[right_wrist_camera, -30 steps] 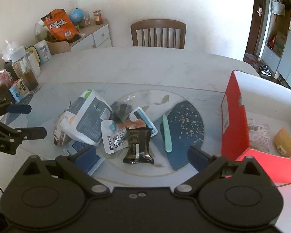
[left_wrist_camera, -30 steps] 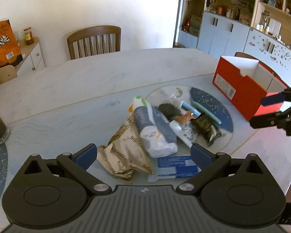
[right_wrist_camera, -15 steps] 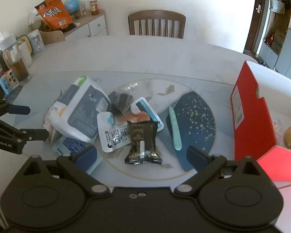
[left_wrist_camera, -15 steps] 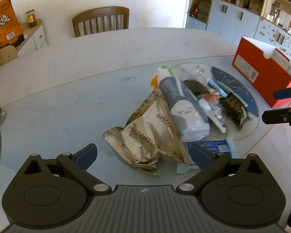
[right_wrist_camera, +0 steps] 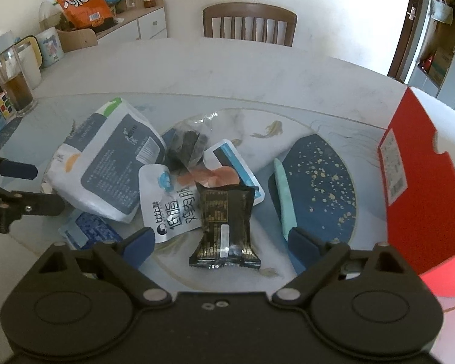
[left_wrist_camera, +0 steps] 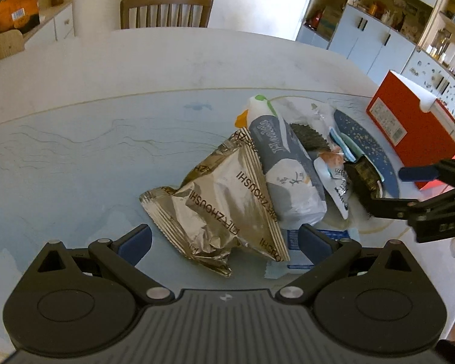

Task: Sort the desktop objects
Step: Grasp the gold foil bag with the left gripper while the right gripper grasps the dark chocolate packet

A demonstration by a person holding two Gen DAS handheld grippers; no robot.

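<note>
The black snack packet (right_wrist_camera: 224, 226) is seen flat on the table (right_wrist_camera: 227, 69), its long axis in line with the right tool (right_wrist_camera: 220, 241), whose fingers are spread, empty. The left tool (left_wrist_camera: 224, 239), also spread, is aimed at the gold foil bag (left_wrist_camera: 221, 203).

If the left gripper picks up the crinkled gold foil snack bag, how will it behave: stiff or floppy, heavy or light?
The crinkled gold foil snack bag looks puffed and creased, so it is probably light and would crumple between the open left gripper fingers. Its shiny film may be slippery. It leans against the grey and white pouch, which might shift when the bag is lifted.
</note>
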